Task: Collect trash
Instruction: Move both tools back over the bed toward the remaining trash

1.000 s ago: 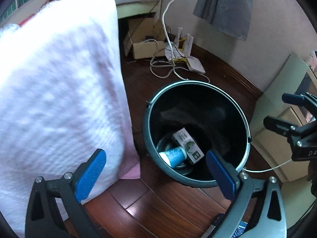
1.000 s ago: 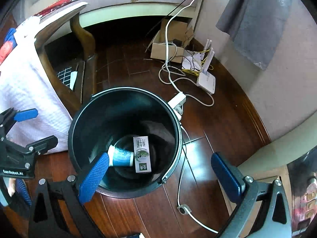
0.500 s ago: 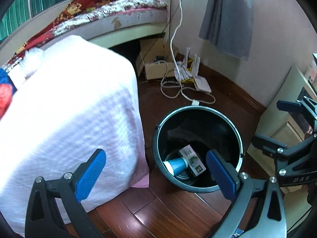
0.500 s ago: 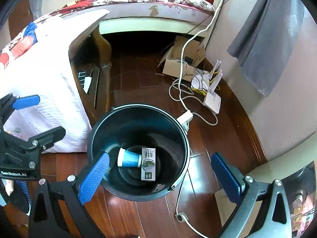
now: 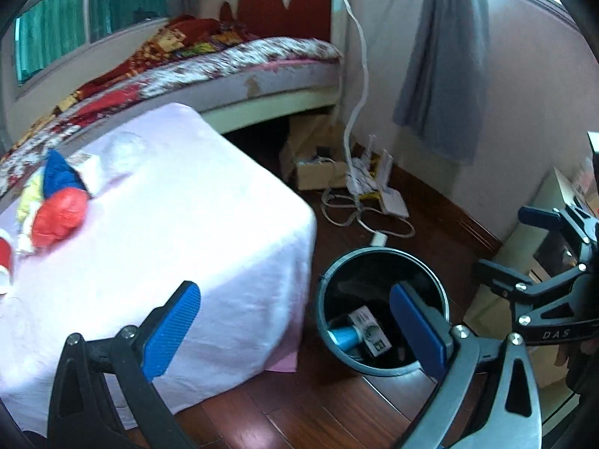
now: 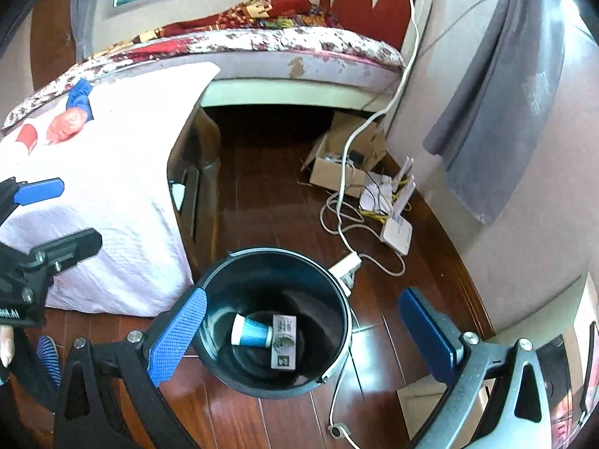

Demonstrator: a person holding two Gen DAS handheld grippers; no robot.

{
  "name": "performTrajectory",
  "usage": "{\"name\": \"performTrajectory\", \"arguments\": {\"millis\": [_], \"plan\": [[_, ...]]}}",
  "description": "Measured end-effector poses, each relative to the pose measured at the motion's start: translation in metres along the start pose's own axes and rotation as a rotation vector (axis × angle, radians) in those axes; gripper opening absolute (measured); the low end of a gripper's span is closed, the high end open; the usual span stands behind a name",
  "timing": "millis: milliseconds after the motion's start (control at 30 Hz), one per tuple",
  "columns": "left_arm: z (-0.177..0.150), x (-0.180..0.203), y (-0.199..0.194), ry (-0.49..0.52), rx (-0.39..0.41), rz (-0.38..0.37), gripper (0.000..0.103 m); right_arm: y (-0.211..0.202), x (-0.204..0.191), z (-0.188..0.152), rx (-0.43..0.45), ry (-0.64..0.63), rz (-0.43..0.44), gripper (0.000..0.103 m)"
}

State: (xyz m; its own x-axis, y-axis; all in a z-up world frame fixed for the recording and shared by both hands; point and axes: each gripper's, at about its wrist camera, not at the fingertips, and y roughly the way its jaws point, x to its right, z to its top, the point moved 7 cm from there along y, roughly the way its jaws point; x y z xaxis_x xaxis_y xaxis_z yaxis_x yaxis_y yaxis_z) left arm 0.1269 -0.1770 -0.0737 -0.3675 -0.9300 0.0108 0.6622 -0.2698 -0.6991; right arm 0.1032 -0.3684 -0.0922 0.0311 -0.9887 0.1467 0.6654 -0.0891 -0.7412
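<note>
A dark round bin (image 5: 382, 258) (image 6: 273, 256) stands on the wood floor beside a table under a white cloth (image 5: 168, 232) (image 6: 123, 187). Inside the bin lie a blue paper cup (image 5: 342, 338) (image 6: 251, 332) and a small white carton (image 5: 368, 331) (image 6: 284, 340). On the cloth lie a crumpled red bag (image 5: 60, 219) (image 6: 67, 123), a blue bag (image 5: 60, 174) (image 6: 79, 93), a clear plastic wad (image 5: 123, 149) and a red cup (image 5: 4, 258) (image 6: 27, 136). My left gripper (image 5: 295, 331) is open and empty, raised above the table corner. My right gripper (image 6: 303, 338) is open and empty above the bin.
A bed (image 5: 232, 63) stands behind the table. A cardboard box (image 6: 338, 170), a white router (image 6: 397, 230), a power strip (image 6: 346, 263) and loose cables (image 5: 359, 217) lie on the floor by the wall. A grey cloth (image 6: 498, 112) hangs on the wall. A pale cabinet (image 5: 539, 220) stands at the right.
Both grippers have risen and pulled back from the bin, which looks smaller now. The tabletop with its trash and the bed have come into view. Both stayed open.
</note>
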Motion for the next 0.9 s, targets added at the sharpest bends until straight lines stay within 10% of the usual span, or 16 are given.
{"name": "performTrajectory", "arguments": {"millis": [900], "plan": [[-0.035, -0.213, -0.067, -0.221, 0.064, 0.323, 0.102, -0.004, -0.199, 0.12, 0.158, -0.048, 0.329, 0.103]]}}
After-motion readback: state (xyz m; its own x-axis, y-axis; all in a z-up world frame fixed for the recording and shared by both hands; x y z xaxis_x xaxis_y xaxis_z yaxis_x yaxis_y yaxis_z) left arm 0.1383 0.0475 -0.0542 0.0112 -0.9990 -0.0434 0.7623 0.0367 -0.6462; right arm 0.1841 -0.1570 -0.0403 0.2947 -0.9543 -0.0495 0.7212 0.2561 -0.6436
